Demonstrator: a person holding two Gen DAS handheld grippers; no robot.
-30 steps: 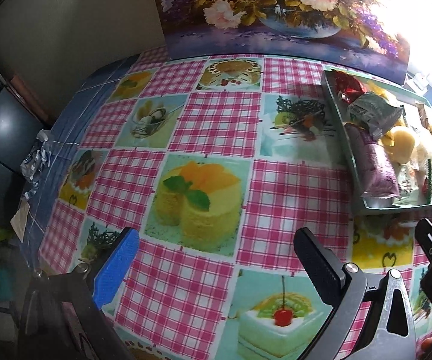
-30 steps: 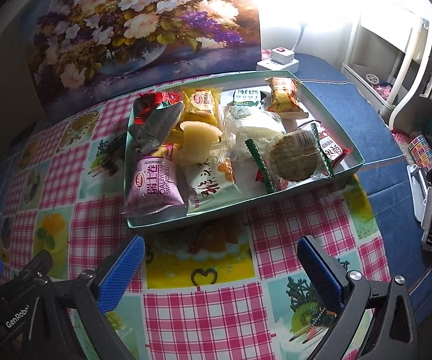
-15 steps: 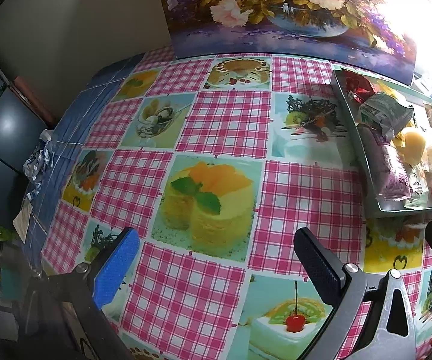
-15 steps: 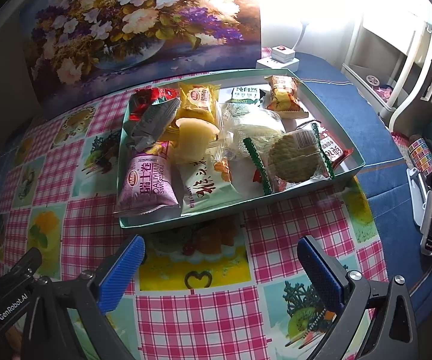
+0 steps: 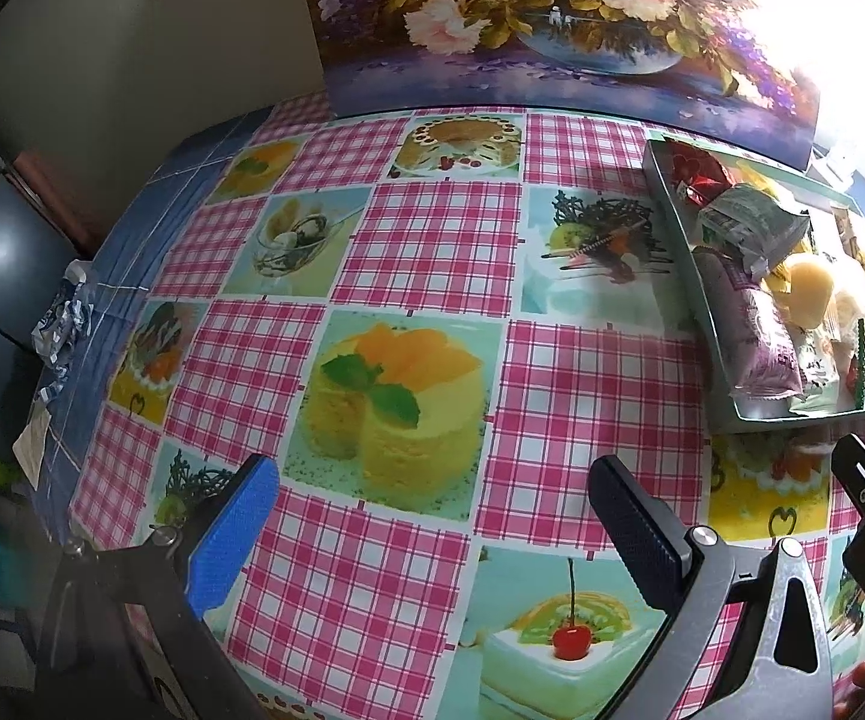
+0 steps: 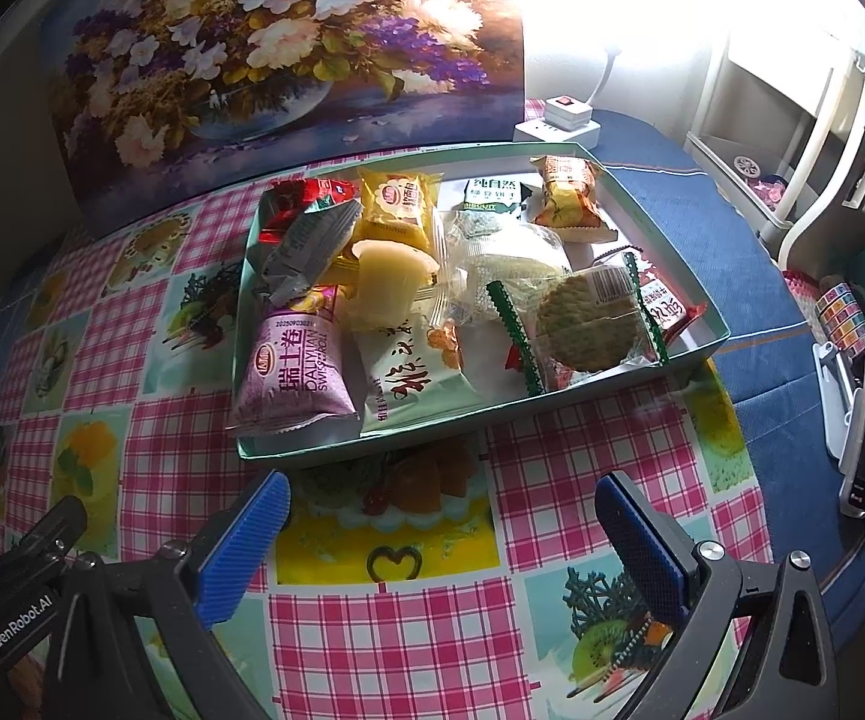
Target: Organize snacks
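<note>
Teal tray [image 6: 693, 300] holding all the wrapped snacks [image 6: 588, 330] sits on the checked table [image 6: 582, 480]; left hand-held gripper [image 5: 432, 546] and right hand-held gripper [image 6: 441, 546], both spread and empty, hover short of it, apparently for reach.

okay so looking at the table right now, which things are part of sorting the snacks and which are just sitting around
Part of the job:
- green tray
- purple Swiss roll pack
- round cracker pack
- jelly cup
- yellow cake pack
- left gripper, right gripper, both jaws open and empty

Just lying about:
- flower painting
- power strip
- crumpled wrapper at the table edge
</note>
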